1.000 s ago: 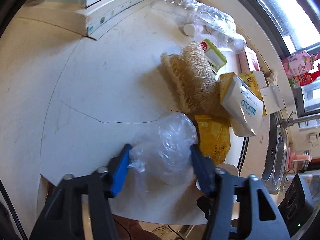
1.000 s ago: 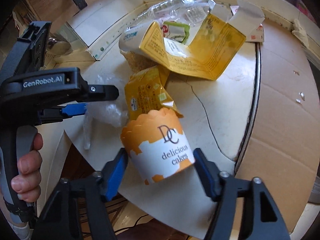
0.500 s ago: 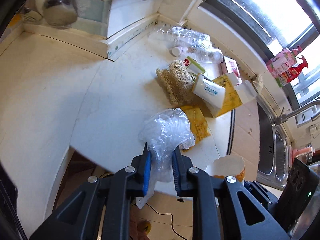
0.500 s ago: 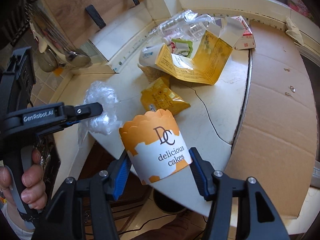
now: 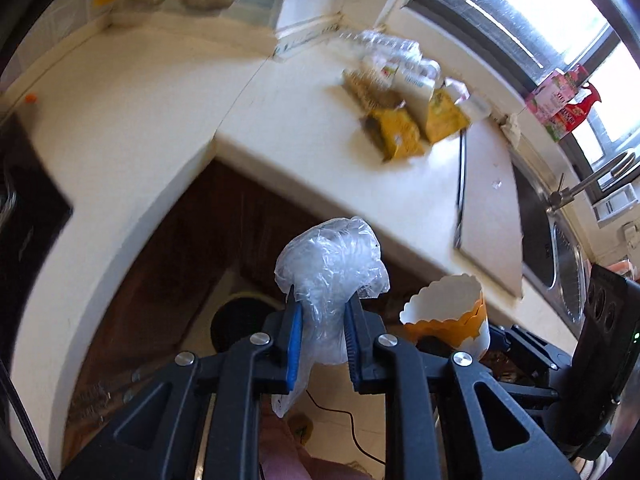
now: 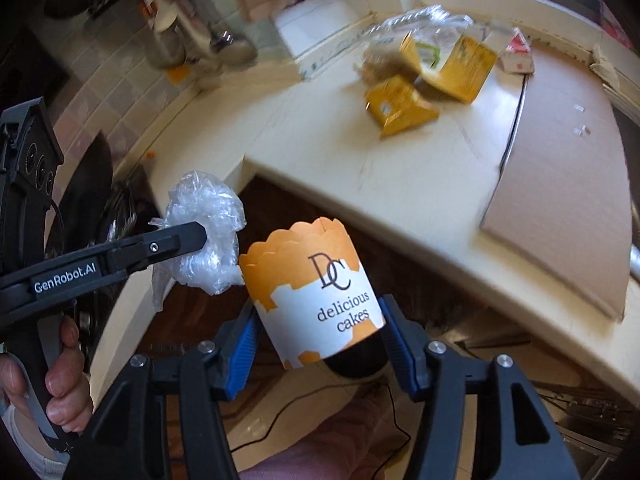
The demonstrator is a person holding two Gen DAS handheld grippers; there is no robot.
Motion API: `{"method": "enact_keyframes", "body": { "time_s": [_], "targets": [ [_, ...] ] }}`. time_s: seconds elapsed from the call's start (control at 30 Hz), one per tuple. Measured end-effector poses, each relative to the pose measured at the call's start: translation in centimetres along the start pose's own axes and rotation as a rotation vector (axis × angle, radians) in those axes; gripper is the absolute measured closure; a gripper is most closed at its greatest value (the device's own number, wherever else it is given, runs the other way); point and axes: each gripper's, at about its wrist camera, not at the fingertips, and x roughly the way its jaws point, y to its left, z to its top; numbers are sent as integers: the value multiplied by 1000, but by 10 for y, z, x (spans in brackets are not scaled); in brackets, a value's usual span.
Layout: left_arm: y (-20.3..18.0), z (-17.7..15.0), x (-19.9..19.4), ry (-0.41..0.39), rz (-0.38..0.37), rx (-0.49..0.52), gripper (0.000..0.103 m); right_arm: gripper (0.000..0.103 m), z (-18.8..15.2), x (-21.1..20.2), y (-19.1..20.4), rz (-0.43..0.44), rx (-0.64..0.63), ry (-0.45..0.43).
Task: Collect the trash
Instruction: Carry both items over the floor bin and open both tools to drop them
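A pale L-shaped worktop (image 5: 168,92) meets a tiled wall (image 6: 120,92); bright daylight floods the window (image 5: 532,16) above a steel sink (image 5: 560,264), dark cabinets (image 5: 192,240) below

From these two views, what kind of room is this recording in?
Most likely a home kitchen: a steel sink with a faucet under a window, a pale countertop, and ladles hanging on a tiled wall.

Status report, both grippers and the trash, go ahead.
Left gripper shut on crumpled plastic bag. Right gripper shut on paper cake cup. Both off the counter, above the floor. More wrappers left there; nothing blocking.
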Motion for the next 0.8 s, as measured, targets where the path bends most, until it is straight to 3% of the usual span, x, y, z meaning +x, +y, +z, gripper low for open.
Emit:
{"method": "enact_keyframes", "body": {
  "time_s": [0.2,0.43,0.67,0.8],
  "targets": [
    [32,-50,26,89,57,-36,86,44,-35,23,15,11,-38,87],
    [47,-72,63,168,128,18,84,44,-48,46,20,-13,-90,123],
    [68,-80,100,242,126,28,82,43,-54,90,12,-69,-118,186],
    [70,-76,124,285,88,32,74,43,-59,116,7,-84,-119,239]
  ]
}}
